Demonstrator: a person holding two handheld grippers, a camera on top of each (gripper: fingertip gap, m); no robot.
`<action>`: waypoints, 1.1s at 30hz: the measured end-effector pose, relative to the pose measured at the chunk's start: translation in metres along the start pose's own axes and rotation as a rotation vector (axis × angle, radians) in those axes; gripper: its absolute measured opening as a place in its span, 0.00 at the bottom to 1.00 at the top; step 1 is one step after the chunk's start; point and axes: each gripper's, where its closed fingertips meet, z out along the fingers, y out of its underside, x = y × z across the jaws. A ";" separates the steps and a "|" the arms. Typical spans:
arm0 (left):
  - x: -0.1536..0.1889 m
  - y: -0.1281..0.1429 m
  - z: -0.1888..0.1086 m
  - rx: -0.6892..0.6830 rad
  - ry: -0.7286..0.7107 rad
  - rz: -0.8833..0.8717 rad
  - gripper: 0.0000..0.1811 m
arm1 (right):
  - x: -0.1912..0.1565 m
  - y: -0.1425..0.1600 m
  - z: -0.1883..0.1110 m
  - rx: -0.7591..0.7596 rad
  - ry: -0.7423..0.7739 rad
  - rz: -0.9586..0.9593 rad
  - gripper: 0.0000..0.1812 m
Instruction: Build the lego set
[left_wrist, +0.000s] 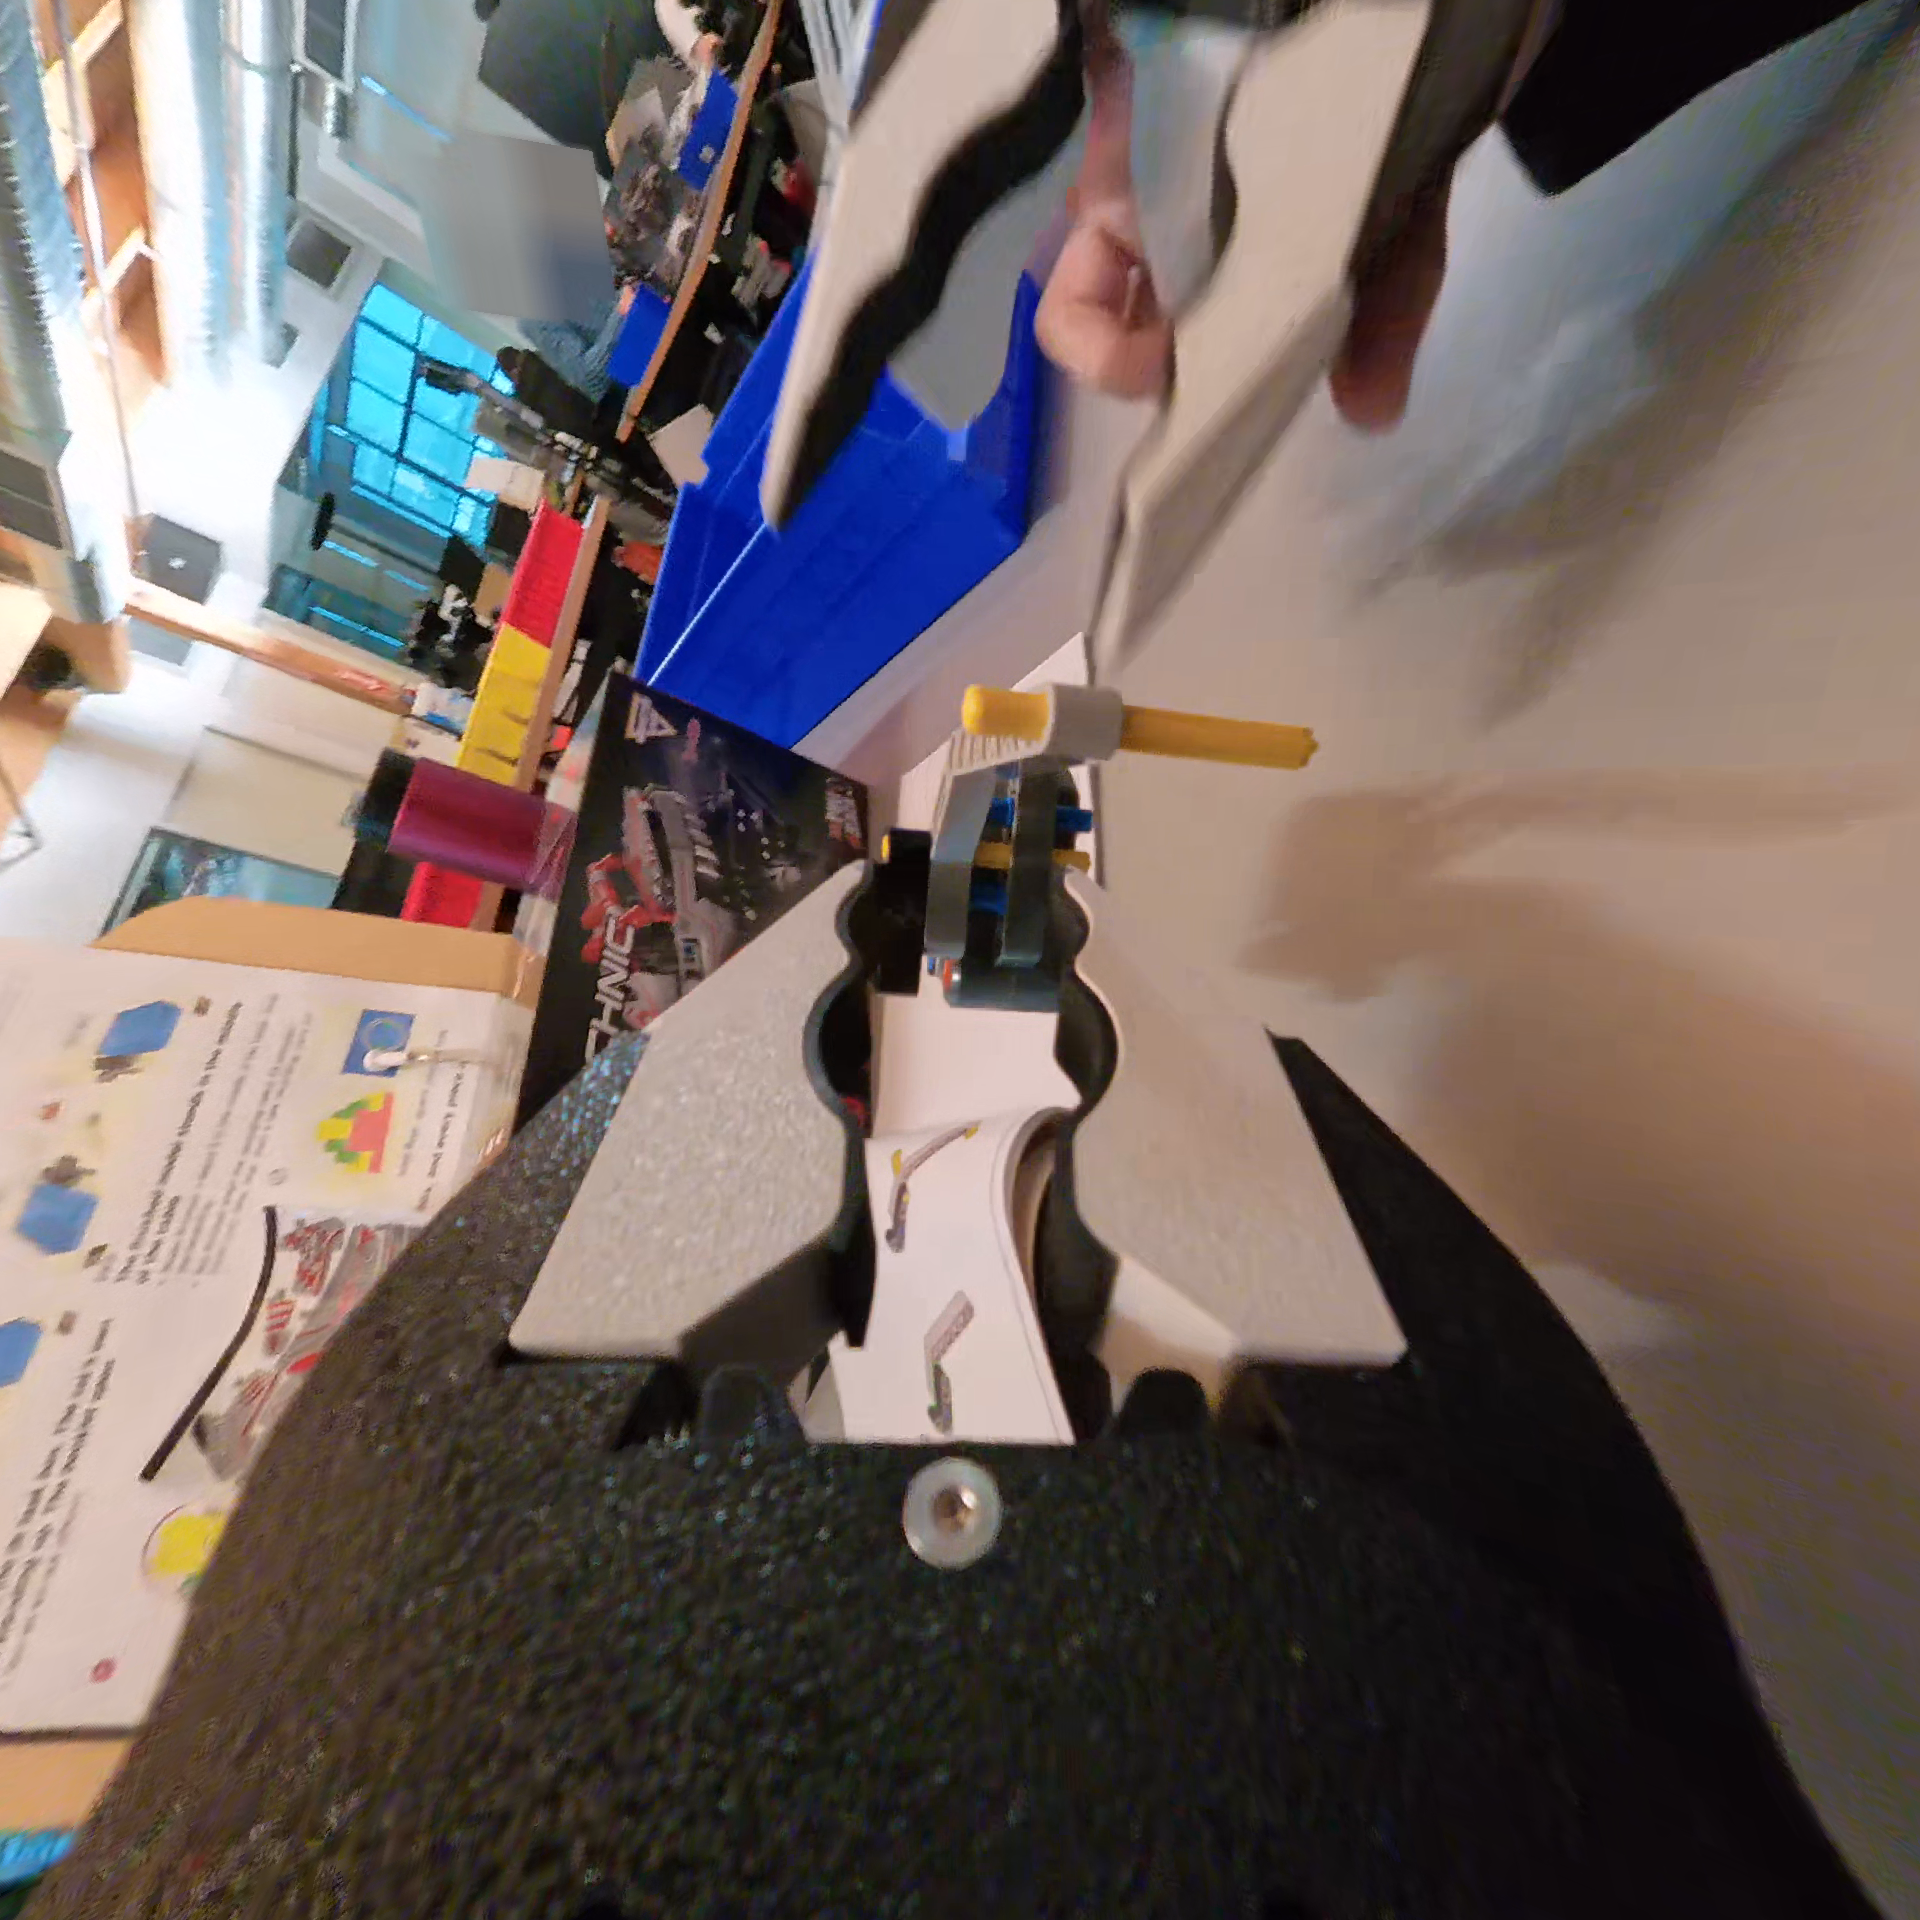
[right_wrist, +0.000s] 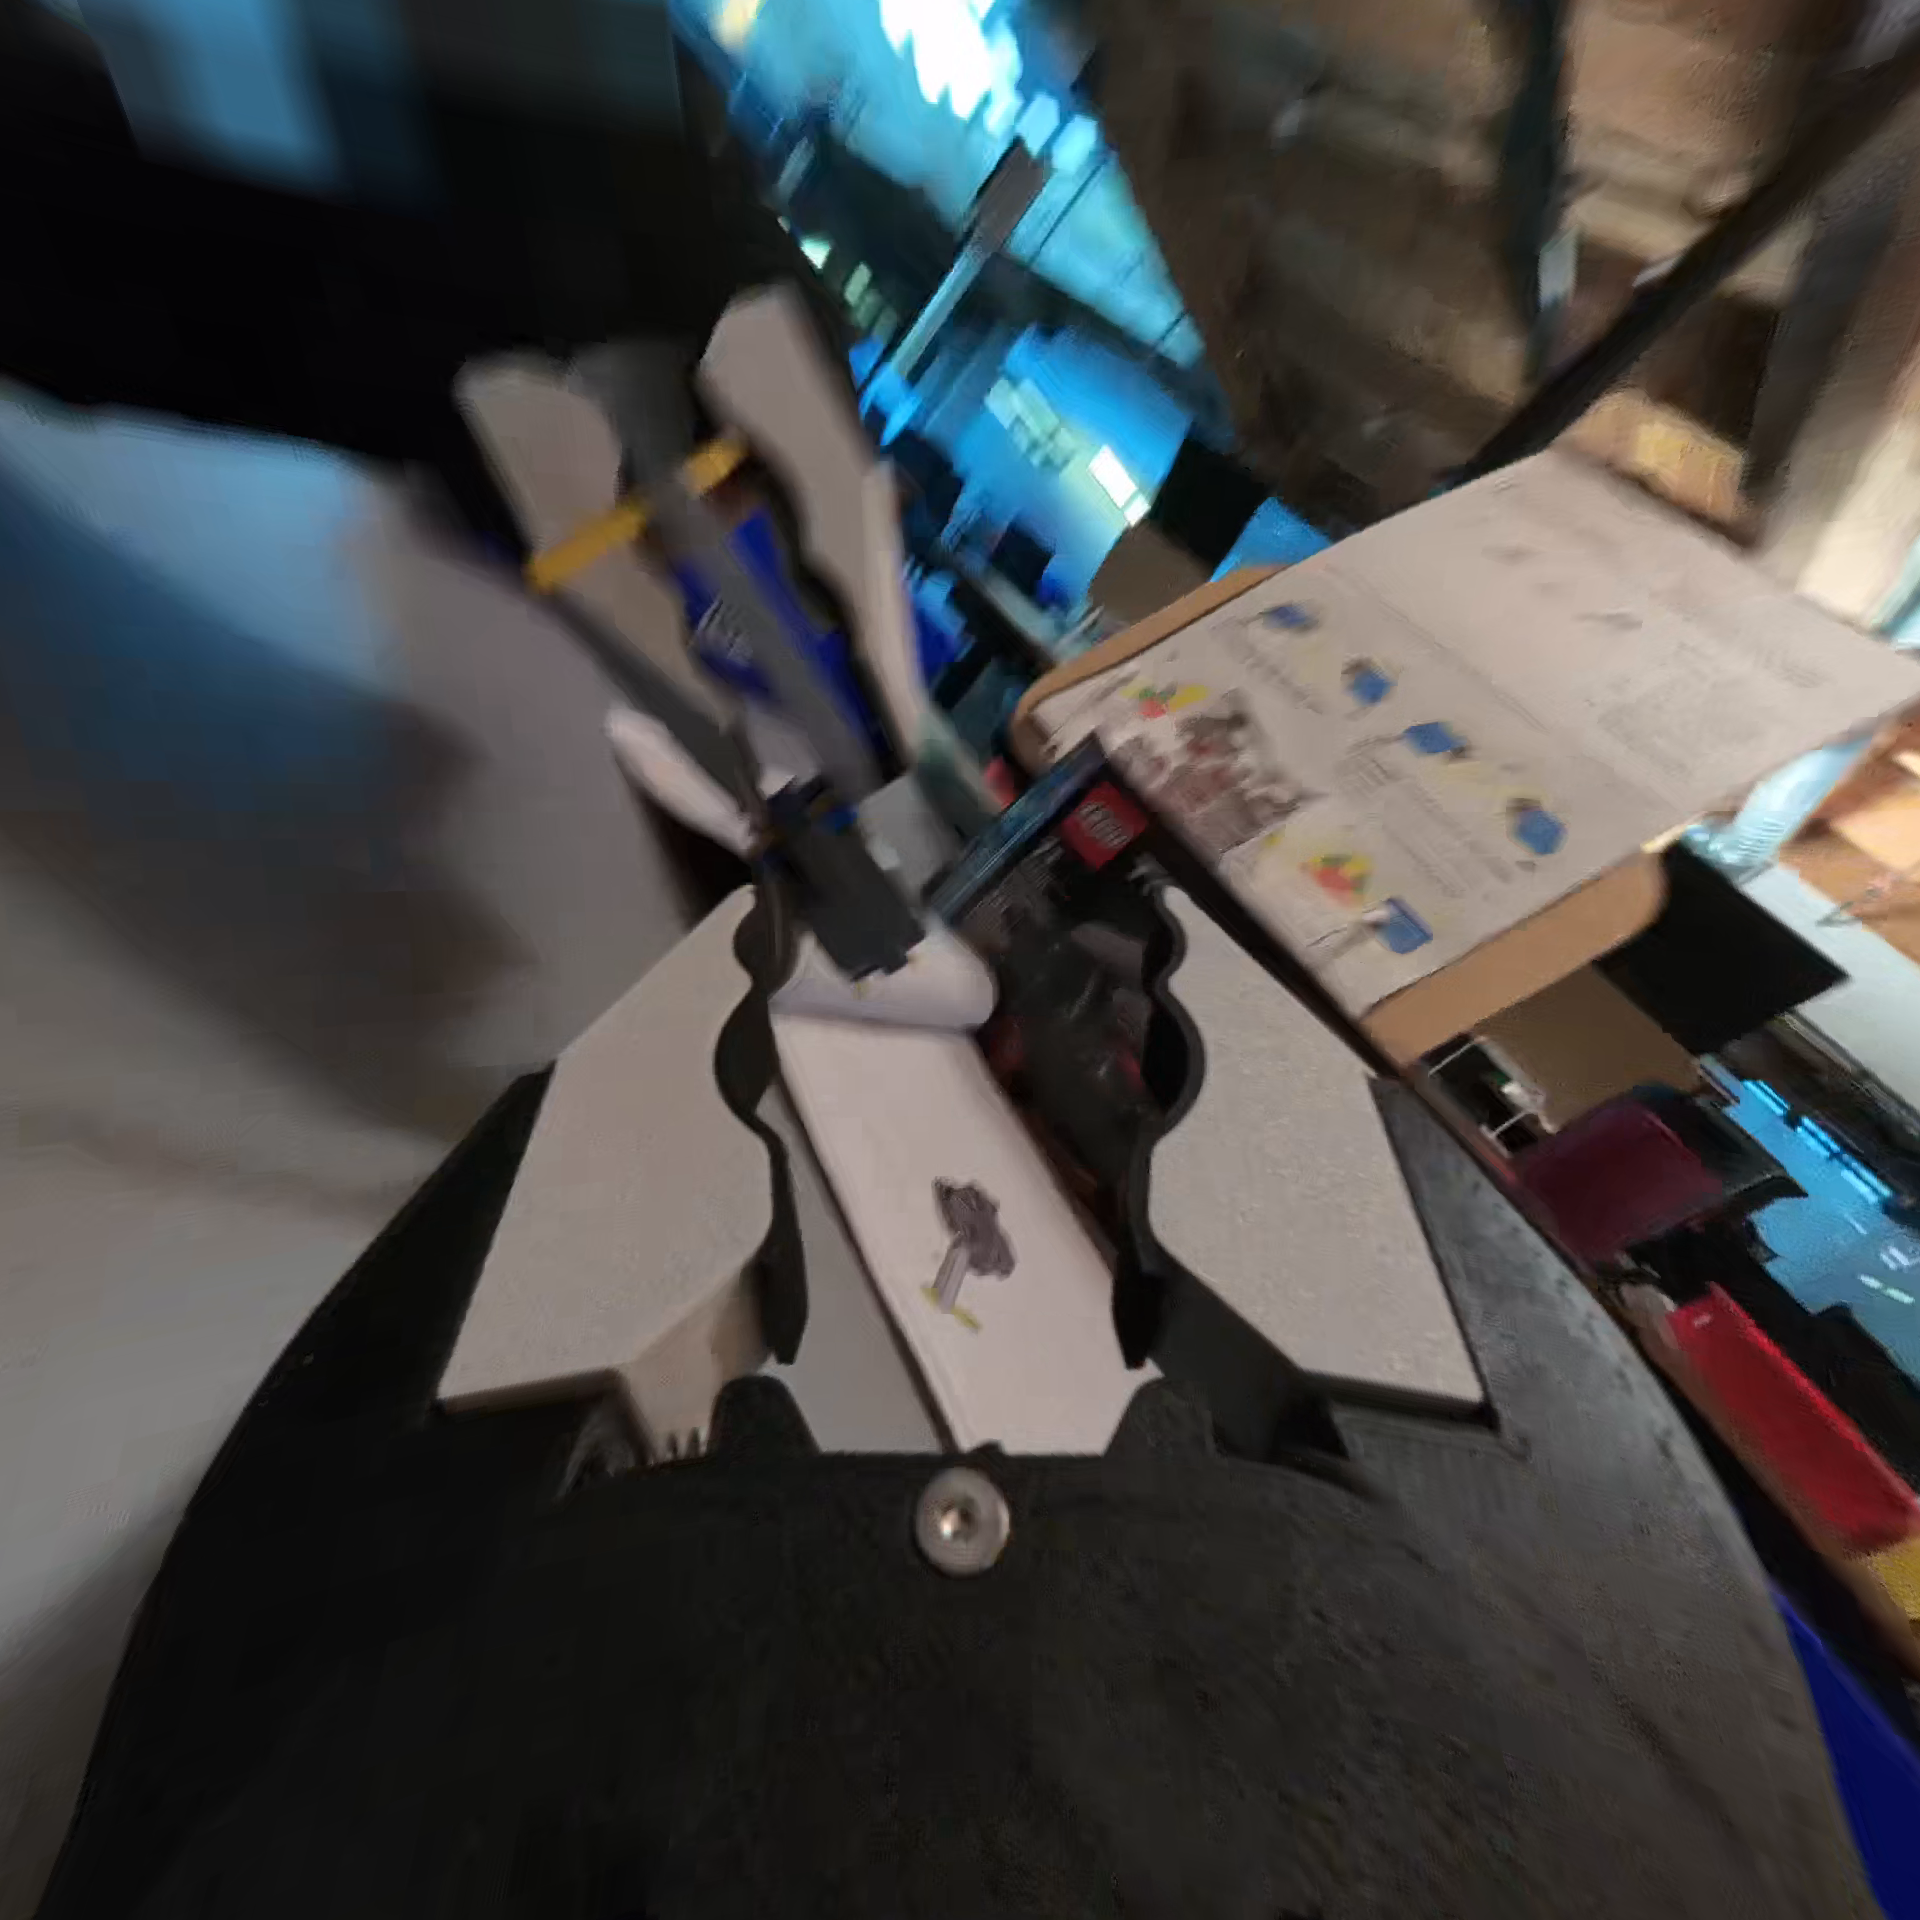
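My left gripper (left_wrist: 971, 935) is shut on a small lego assembly (left_wrist: 987, 883) of grey beams, blue pins and a black piece. A yellow axle (left_wrist: 1205, 732) with a light grey bush sticks out across the assembly's far end. My right gripper (left_wrist: 951, 561), held by a hand, hovers open just beyond the axle. In the right wrist view my right gripper (right_wrist: 956, 925) is open and empty. The blurred assembly (right_wrist: 842, 883) sits just ahead of its tips, with the left gripper (right_wrist: 821, 800) behind it.
An open instruction booklet (left_wrist: 956, 1247) lies on the white table (left_wrist: 1558, 623) under the grippers. Blue bins (left_wrist: 862, 540), the black lego box (left_wrist: 707, 862), a magenta cylinder (left_wrist: 468, 831) and a printed sheet on cardboard (left_wrist: 208, 1195) stand to the left. Some 5 cm of space lies between my two pairs of fingers.
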 end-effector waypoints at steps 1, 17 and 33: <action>0.002 -0.002 0.000 0.008 0.013 -0.002 0.16 | -0.016 0.011 0.007 -0.074 -0.068 -0.066 0.42; 0.015 -0.013 -0.004 0.030 0.099 -0.012 0.16 | -0.039 0.017 0.021 -0.148 -0.108 -0.212 0.14; -0.007 -0.034 -0.014 0.230 0.119 -0.458 0.23 | -0.032 -0.007 0.014 0.079 -0.230 0.409 0.13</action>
